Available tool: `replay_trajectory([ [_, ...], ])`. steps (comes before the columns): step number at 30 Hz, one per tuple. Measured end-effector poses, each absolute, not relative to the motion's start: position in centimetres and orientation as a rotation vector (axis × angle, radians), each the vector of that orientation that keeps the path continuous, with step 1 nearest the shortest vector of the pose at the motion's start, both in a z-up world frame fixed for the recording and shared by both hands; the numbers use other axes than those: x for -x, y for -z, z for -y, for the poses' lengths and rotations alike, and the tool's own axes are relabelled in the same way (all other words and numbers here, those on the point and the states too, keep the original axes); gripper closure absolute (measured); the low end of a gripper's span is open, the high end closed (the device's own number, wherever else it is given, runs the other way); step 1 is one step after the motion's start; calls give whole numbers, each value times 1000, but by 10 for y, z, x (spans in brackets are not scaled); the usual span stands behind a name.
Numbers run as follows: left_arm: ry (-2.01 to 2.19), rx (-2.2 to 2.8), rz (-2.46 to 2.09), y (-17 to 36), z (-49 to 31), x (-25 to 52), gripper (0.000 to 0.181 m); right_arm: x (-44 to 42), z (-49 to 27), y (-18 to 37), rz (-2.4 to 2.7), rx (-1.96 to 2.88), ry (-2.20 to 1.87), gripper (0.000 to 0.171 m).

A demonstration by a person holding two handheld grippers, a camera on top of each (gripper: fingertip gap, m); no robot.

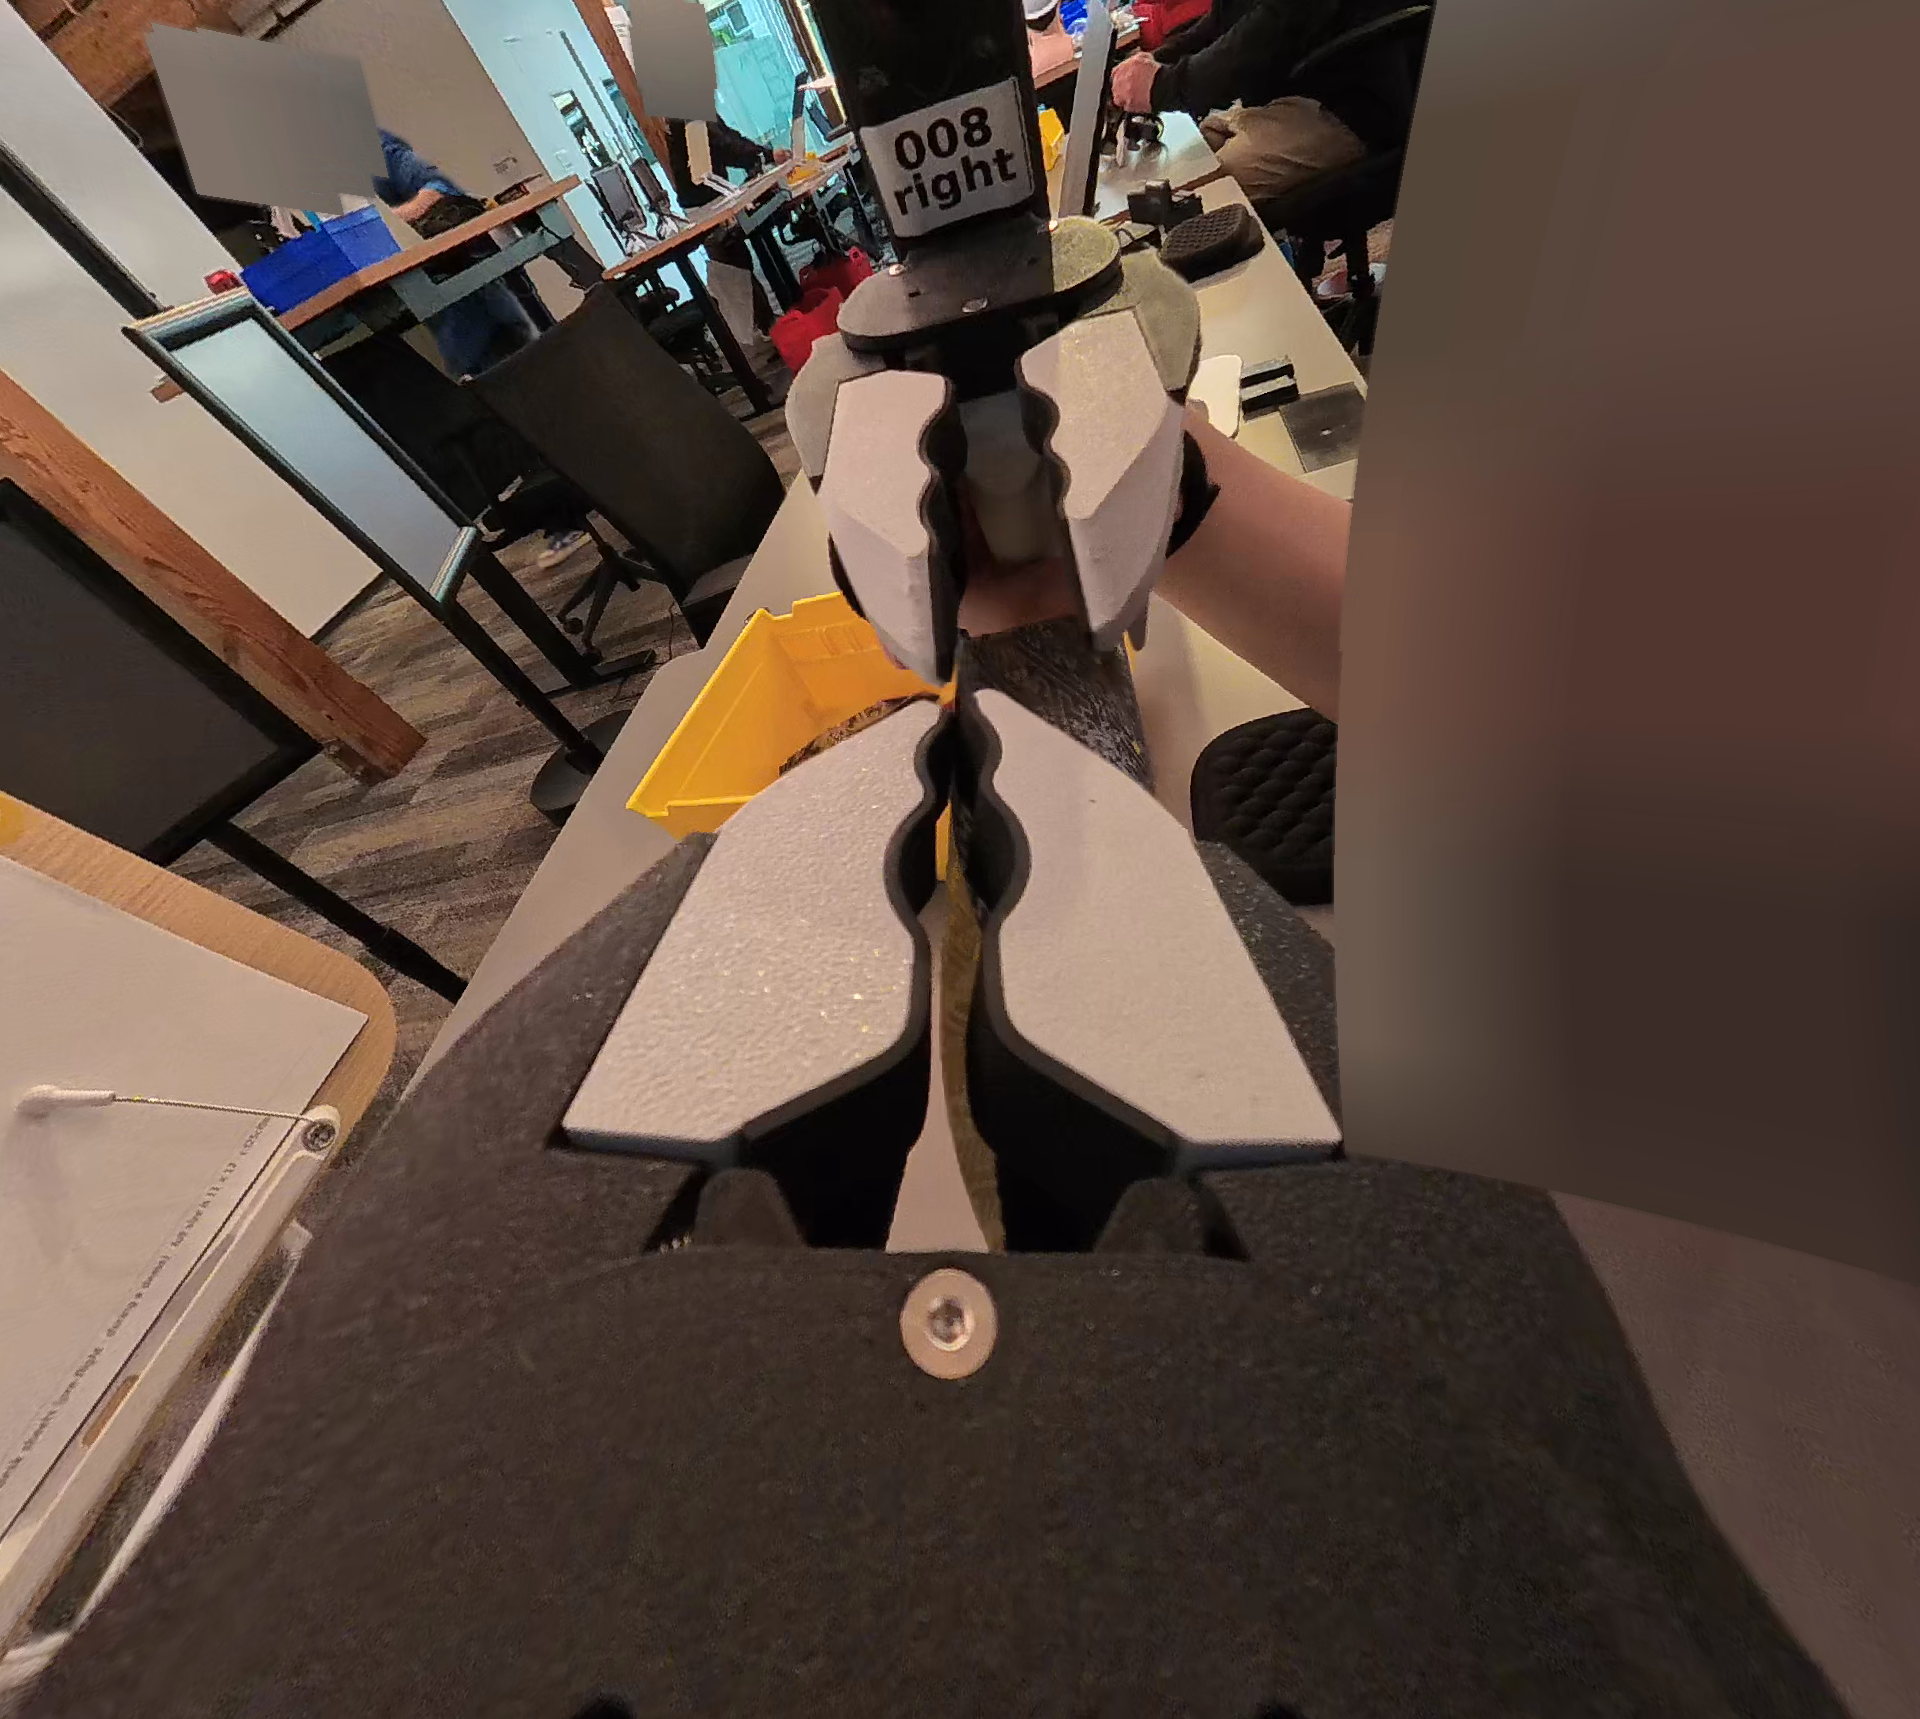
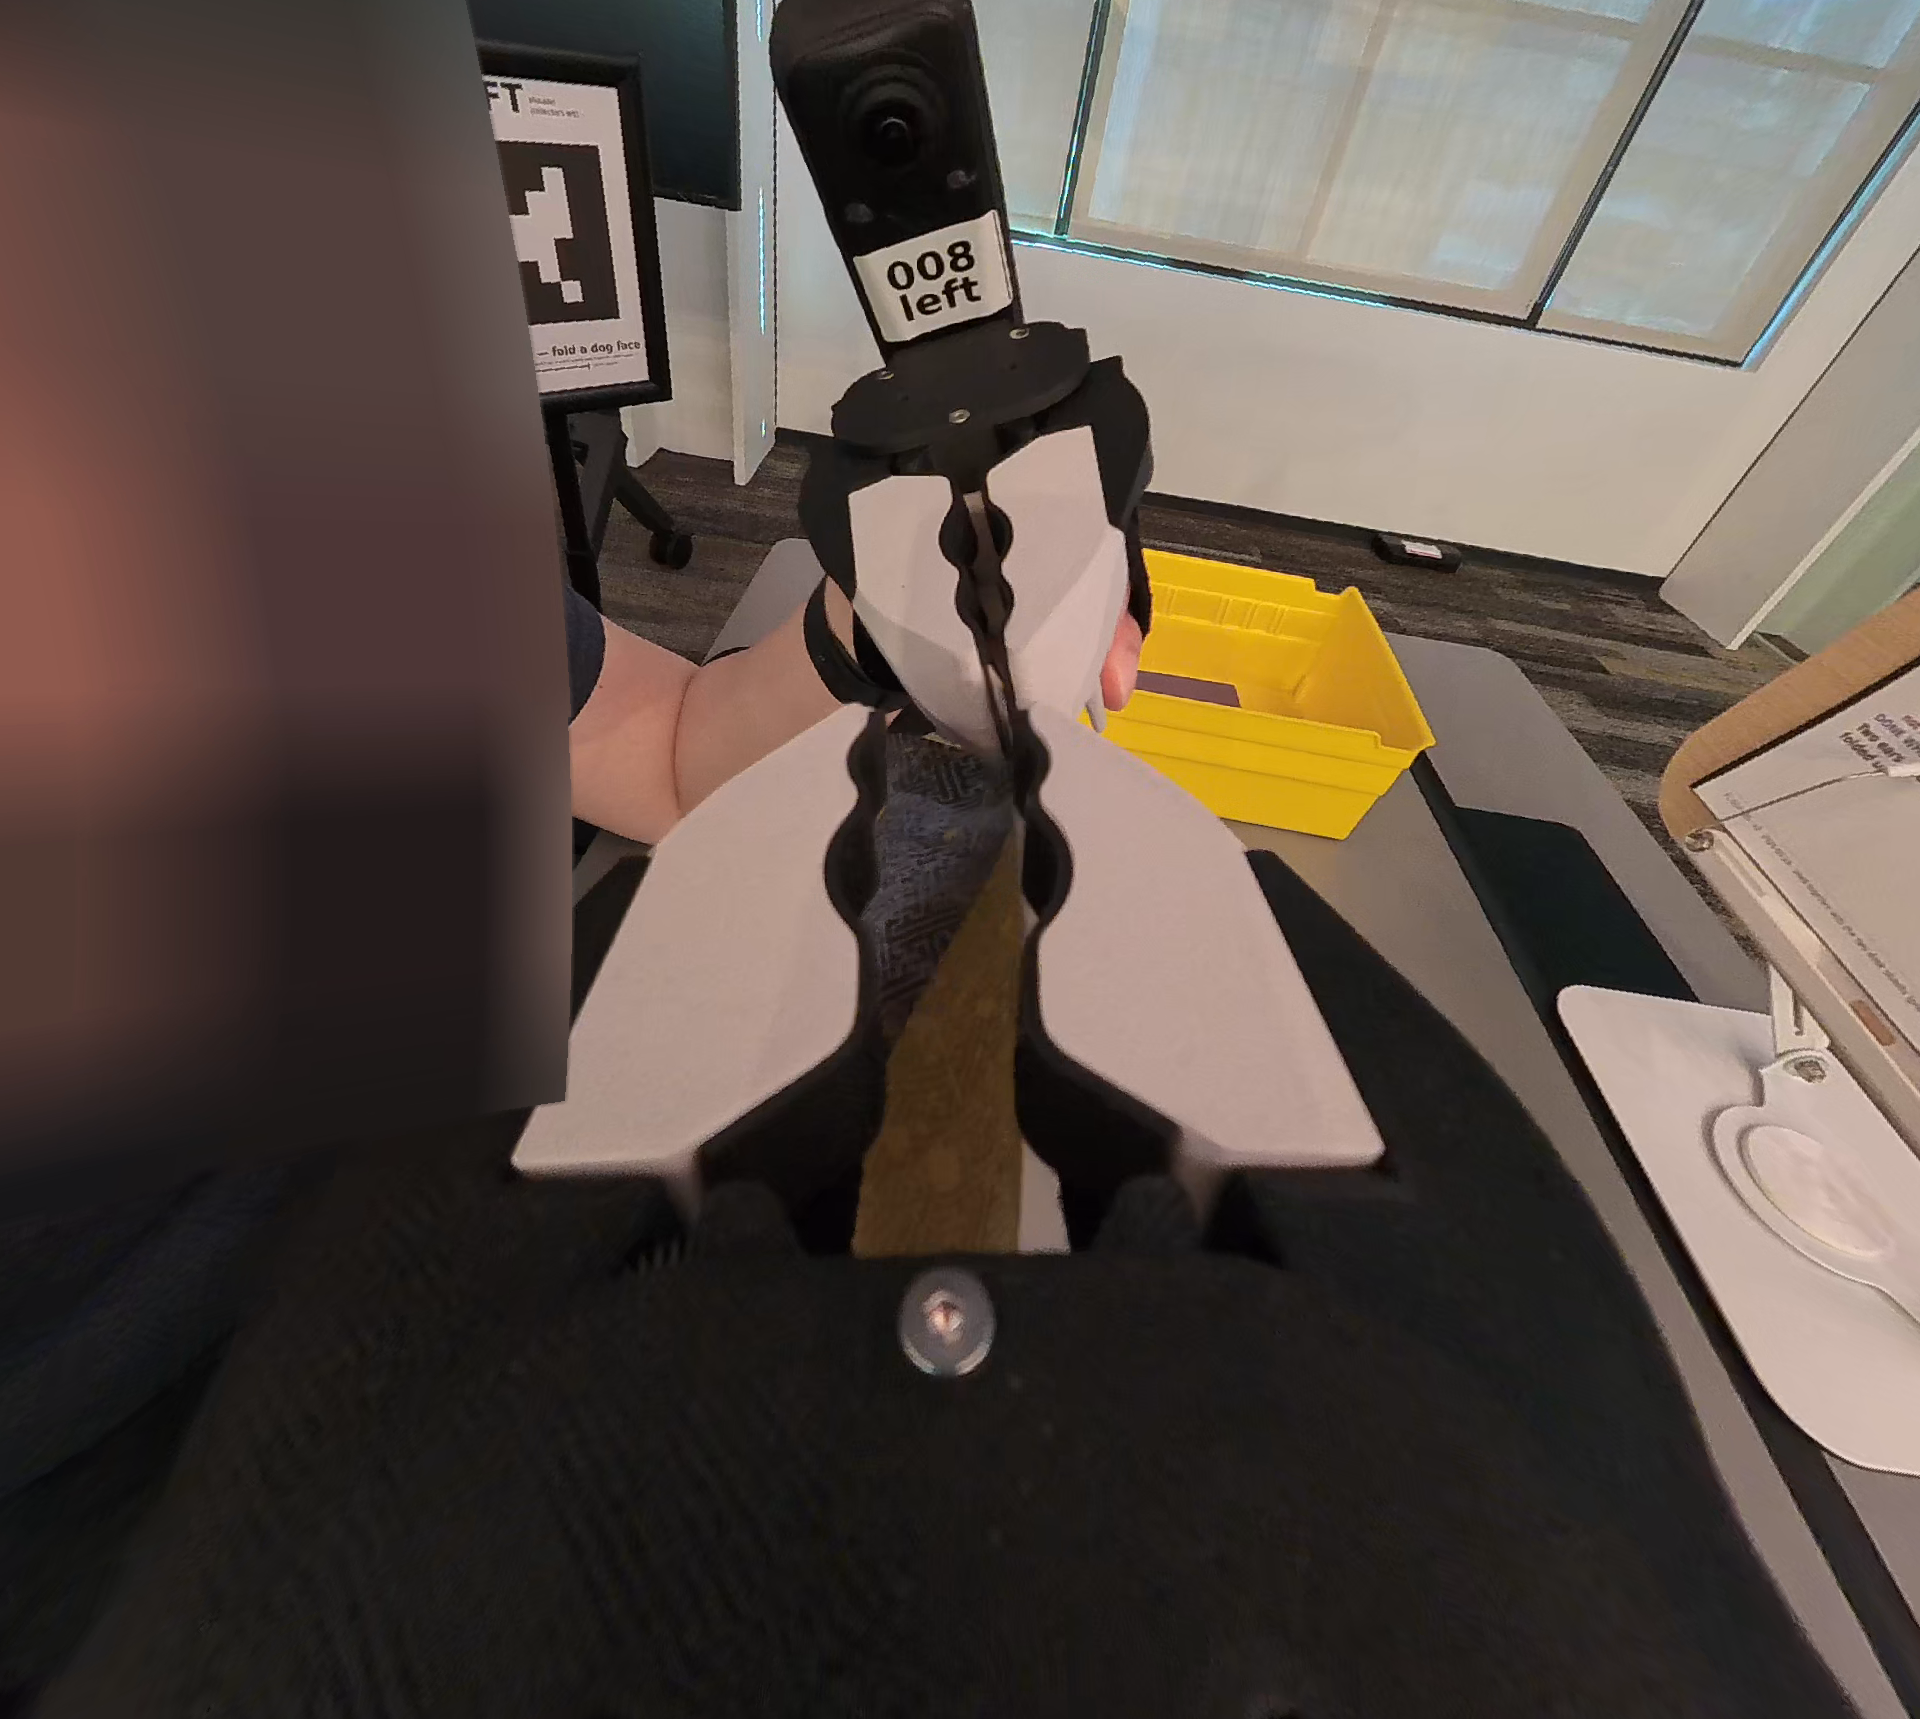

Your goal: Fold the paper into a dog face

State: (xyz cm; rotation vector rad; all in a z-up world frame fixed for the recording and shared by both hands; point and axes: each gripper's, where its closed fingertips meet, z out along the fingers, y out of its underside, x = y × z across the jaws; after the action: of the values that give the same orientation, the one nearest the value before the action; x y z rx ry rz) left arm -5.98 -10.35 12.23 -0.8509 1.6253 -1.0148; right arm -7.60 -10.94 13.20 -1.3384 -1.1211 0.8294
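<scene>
Thin, light, easily creased paper [image 2: 940, 1025] hung above the yellow bin [image 2: 1262, 734], both grippers [image 1: 956, 724] [image 2: 1023, 734] pinching its edges, best hold.

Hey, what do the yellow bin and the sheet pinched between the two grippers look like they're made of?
The yellow bin looks like moulded plastic: glossy, with thin rigid walls and ribbing inside. The sheet, pinched edge-on between the left gripper and the right gripper, looks like thin patterned paper, matte, dark and patterned on one face and golden brown on the other.
</scene>
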Motion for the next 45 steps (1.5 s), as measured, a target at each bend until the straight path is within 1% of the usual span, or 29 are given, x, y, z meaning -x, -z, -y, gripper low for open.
replay_trajectory([
  [7, 1060, 850, -1622, -124, 104, 62, 181, 66, 105, -139, 1080, 1310, -768, 146],
  [13, 1048, 866, -1614, -124, 101, 61, 181, 49, 97, -119, 1102, 1475, -649, 146],
  [19, 1049, 870, -1611, -123, 102, 60, 181, 52, 91, -122, 1092, 1458, -501, 147],
  [27, 1112, 891, -1586, -127, 101, 60, 181, 60, 93, -127, 1092, 1435, -522, 169],
  [33, 1124, 867, -1576, -129, 103, 62, 181, 63, 98, -129, 1105, 1424, -569, 171],
  [35, 1108, 877, -1570, -128, 101, 61, 176, 63, 98, -128, 1108, 1425, -582, 171],
  [37, 1114, 897, -1586, -126, 100, 62, 167, 63, 98, -127, 1108, 1428, -585, 171],
  [41, 1134, 917, -1613, -122, 99, 64, 160, 62, 100, -128, 1120, 1417, -603, 171],
  [43, 1158, 917, -1625, -121, 100, 65, 163, 63, 102, -129, 1128, 1401, -614, 171],
  [45, 1151, 915, -1648, -118, 100, 65, 172, 62, 103, -130, 1127, 1389, -621, 171],
])
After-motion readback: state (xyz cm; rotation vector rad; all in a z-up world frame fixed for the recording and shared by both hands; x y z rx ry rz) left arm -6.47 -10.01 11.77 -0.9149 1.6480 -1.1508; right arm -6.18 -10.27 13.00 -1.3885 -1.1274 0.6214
